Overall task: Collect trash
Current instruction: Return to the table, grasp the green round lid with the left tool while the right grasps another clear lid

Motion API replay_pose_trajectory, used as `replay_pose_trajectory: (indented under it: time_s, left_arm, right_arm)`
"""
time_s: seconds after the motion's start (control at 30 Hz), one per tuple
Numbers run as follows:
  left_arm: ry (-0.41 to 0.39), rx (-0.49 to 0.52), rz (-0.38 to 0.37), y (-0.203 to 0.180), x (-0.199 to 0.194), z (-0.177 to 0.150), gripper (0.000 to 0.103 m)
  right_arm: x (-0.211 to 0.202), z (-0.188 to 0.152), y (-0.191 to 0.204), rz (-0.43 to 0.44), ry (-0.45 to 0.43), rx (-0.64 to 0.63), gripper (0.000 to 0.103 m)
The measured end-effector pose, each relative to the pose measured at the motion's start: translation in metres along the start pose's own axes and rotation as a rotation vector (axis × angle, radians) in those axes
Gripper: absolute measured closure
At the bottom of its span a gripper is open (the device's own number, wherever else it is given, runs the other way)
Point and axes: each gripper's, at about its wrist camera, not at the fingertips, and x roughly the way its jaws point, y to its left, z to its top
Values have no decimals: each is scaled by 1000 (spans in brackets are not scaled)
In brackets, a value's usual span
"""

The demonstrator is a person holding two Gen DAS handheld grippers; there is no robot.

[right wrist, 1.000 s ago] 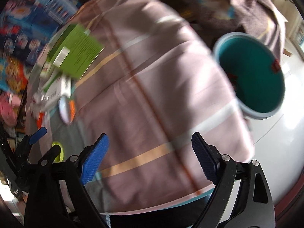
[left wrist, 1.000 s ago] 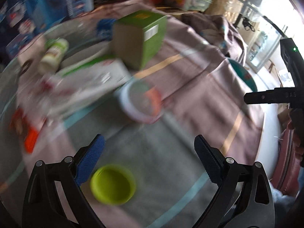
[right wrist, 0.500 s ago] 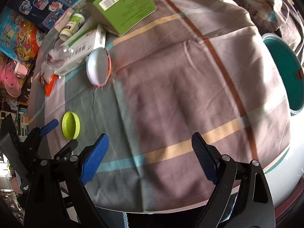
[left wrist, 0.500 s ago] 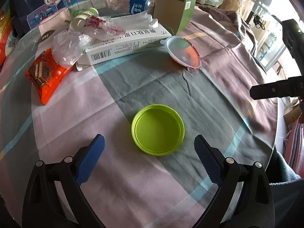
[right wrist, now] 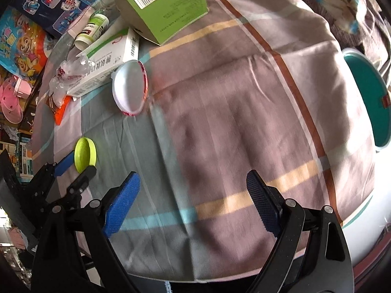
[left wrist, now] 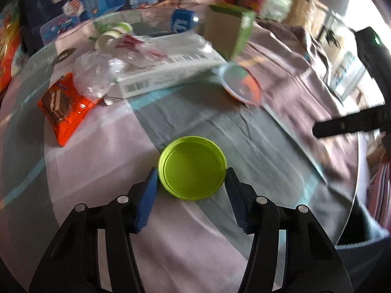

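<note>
You are closing the left tongs (left wrist: 191, 183) around the green lid (left wrist: 192, 167), which is lying rim-up on the table (left wrist: 97, 171) at the centre of the left wrist view. The blue pads (left wrist: 149, 190) are sitting just beside its rim on either side, low on the cloth — a sensible way to take something so flat, since only the edge offers a hold. Whether the pads are already pressing is hard to tell; they look to be just meeting the rim.

You are holding the right tongs (right wrist: 193, 200) wide apart with nothing between them, hovering over bare cloth in the lower middle of the right wrist view, probably kept free for the next piece.

The remaining trash is lying bunched in the upper left of both views: an orange snack wrapper (left wrist: 63, 107), crumpled clear plastic (left wrist: 95, 75), a long white carton (left wrist: 168, 73), a green box (right wrist: 161, 5), a small bottle (right wrist: 91, 30) on its side and a round white lid (right wrist: 129, 88). At the right edge of the right wrist view a teal bin (right wrist: 366, 97) is waiting beside the table — the likely place for all of it.

The table is round and glass-topped over a plaid cloth of mauve, grey and teal. Around it, toy boxes and colourful packaging are crowding the room.
</note>
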Motion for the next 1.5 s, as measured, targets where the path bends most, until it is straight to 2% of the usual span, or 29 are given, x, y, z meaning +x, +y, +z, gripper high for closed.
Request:
replay_pose_trajectory:
  time_s: [0.1,0.57,0.9,0.97,1.03,1.3,1.5]
  left_arm:
    - [-6,-57,-28,13,2,10,47]
    - [7,-153,-58,53,5,30,47]
    - [26,-156,-71,55,7,37,47]
    - [31,-150,-70,53,7,38,47]
    - [34,-147,-69,51,8,38,47]
    - [34,-132,-80,35,8,44,47]
    - [22,-70,-97,4,8,59,47]
  right_arm:
    - [3,13,16,-9,-10,-37,18]
    - [43,67,78,-38,16,-158,18]
    - [53,77,82,-71,-4,-187,19]
    - [53,76,82,-84,-18,-208,32]
    - [52,74,81,-109,-40,-223,57]
    - [24,66,49,-31,-78,-173,57]
    - [-2,54,13,14,-104,-102,57]
